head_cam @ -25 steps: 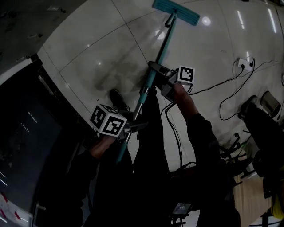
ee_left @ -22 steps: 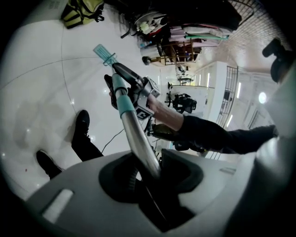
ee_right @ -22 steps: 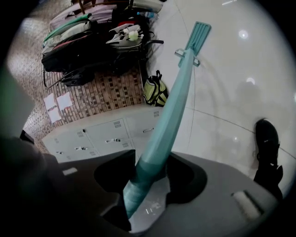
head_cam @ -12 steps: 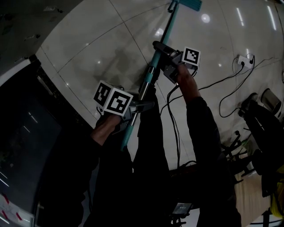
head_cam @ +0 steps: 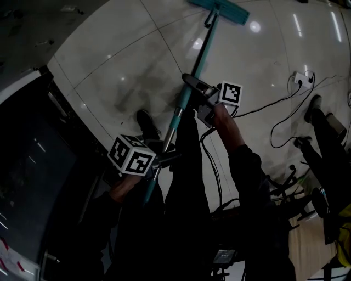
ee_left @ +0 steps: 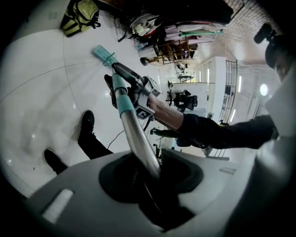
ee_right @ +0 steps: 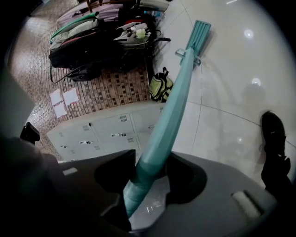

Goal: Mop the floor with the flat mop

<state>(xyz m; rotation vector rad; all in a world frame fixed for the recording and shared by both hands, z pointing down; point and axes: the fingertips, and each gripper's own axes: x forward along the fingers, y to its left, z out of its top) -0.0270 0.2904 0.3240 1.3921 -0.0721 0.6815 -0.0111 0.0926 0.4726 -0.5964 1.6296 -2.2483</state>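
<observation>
Fingers on the left gripper [ee_left: 149, 172] are clamped tight around the silver metal stretch of the flat mop [head_cam: 202, 52] pole, near its upper end. The right gripper [ee_right: 144, 179] has its fingers pinched on the teal section, further along toward the mop head [head_cam: 220, 11]. So it's both grippers on the one handle, well apart from each other, with the pole running diagonally between them. The mop head sits flat on the white tiled floor [head_cam: 109, 55], way out in front of the person. There's a darker smudgy patch on the tiles [head_cam: 131, 90] left of the pole, and a black shoe [head_cam: 146, 124] just beside it. Cables [head_cam: 274, 104] trail across the floor on the right, running up to a power strip [head_cam: 301, 78].
</observation>
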